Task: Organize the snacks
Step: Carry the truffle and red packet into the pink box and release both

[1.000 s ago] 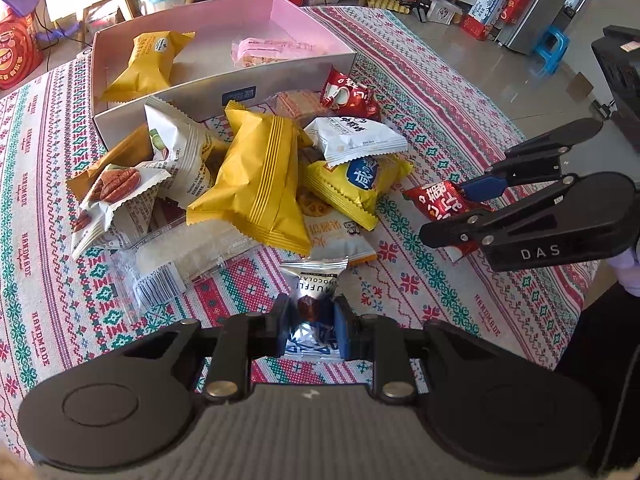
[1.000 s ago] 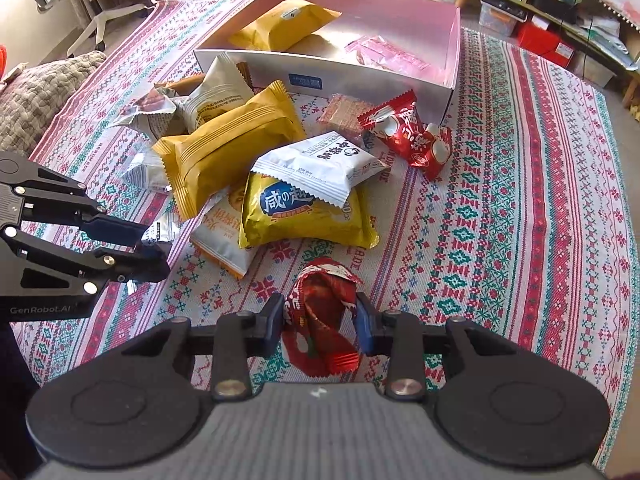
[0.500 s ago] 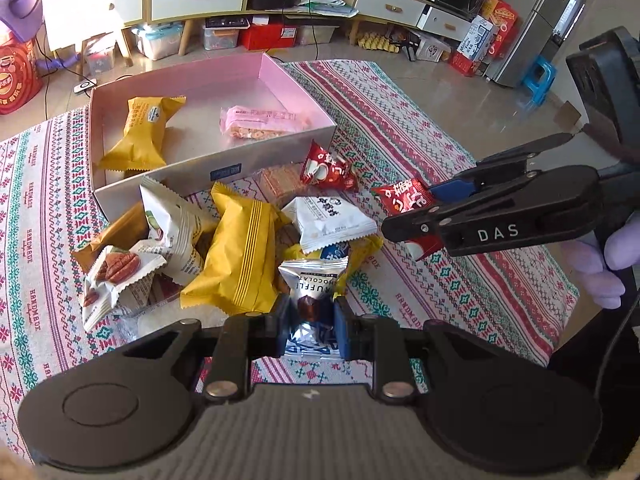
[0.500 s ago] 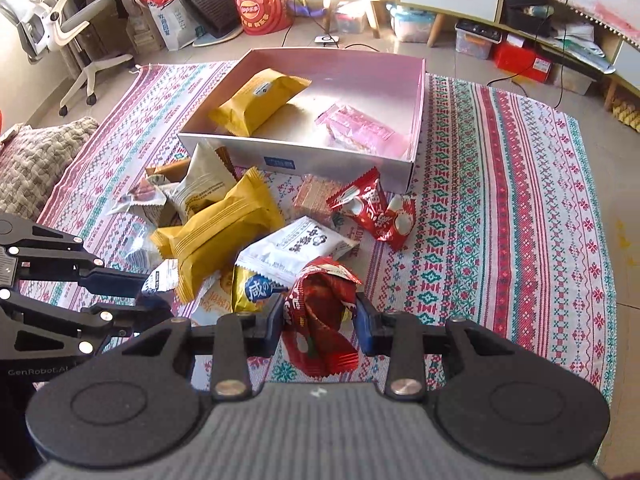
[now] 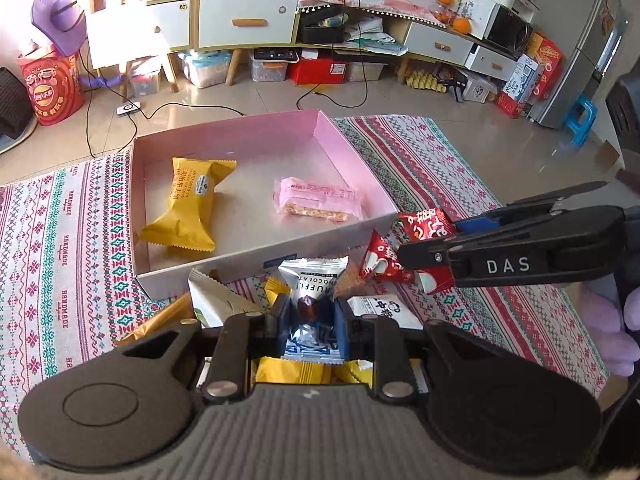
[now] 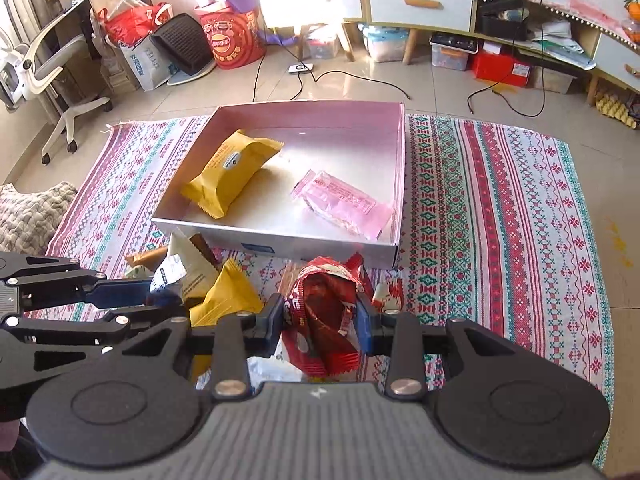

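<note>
My left gripper (image 5: 308, 312) is shut on a silver-blue chocolate truffle packet (image 5: 312, 280) and holds it above the snack pile, just short of the pink box (image 5: 352, 148). My right gripper (image 6: 322, 312) is shut on a crumpled red snack packet (image 6: 324, 300), also raised near the box's front wall (image 6: 280, 240). The box holds a yellow packet (image 5: 188, 204) and a pink wafer packet (image 5: 316, 200). In the left wrist view the right gripper (image 5: 452, 232) shows side-on with the red packet (image 5: 424, 224).
Loose snacks lie on the patterned cloth (image 6: 500, 200) before the box: a yellow packet (image 6: 228, 292), a white packet (image 5: 384, 308), a red packet (image 5: 380, 264). An office chair (image 6: 48, 76), cabinets (image 5: 248, 20) and floor cables (image 6: 360, 76) stand beyond.
Both grippers have lifted with their packets and moved forward toward the pink box. The pile now sits lower and partly hidden under the grippers.
</note>
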Demonstrator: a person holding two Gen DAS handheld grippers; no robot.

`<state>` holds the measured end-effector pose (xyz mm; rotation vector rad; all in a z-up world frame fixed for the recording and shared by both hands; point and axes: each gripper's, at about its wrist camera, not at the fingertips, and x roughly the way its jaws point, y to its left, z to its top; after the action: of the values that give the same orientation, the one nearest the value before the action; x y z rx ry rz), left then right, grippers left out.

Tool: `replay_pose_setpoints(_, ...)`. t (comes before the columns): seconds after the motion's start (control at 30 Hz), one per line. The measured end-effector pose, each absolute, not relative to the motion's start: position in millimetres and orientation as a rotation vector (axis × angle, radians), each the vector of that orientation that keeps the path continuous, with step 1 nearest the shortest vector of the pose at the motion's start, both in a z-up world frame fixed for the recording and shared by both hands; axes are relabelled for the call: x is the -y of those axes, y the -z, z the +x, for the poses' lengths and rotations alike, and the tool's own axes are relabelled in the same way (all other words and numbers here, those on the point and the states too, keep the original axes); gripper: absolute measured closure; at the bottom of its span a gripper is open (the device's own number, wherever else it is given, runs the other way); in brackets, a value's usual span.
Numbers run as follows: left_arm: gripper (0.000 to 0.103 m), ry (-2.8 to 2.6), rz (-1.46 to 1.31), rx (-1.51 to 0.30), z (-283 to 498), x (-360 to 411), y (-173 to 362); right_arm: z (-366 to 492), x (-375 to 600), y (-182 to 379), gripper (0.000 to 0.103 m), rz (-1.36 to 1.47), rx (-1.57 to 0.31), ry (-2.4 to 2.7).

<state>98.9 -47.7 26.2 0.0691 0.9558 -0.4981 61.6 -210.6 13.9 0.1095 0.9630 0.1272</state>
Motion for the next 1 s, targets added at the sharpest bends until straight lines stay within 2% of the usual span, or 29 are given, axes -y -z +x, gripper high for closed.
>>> replay_pose_setpoints(0.23,0.075,0.432,0.038,-0.930,145,49,-30,106,215,-14,0.070,0.143,-0.944,-0.094)
replay_pose_setpoints(0.47,0.075,0.372,0.050,-0.937,182,59,-3,148,217,-1,0.070,0.102,-0.915,-0.038)
replay_pose_setpoints(1.0,0.075,0.344,0.054,-0.962,208,69,23,183,225,25,0.068,0.084,-0.905,-0.013)
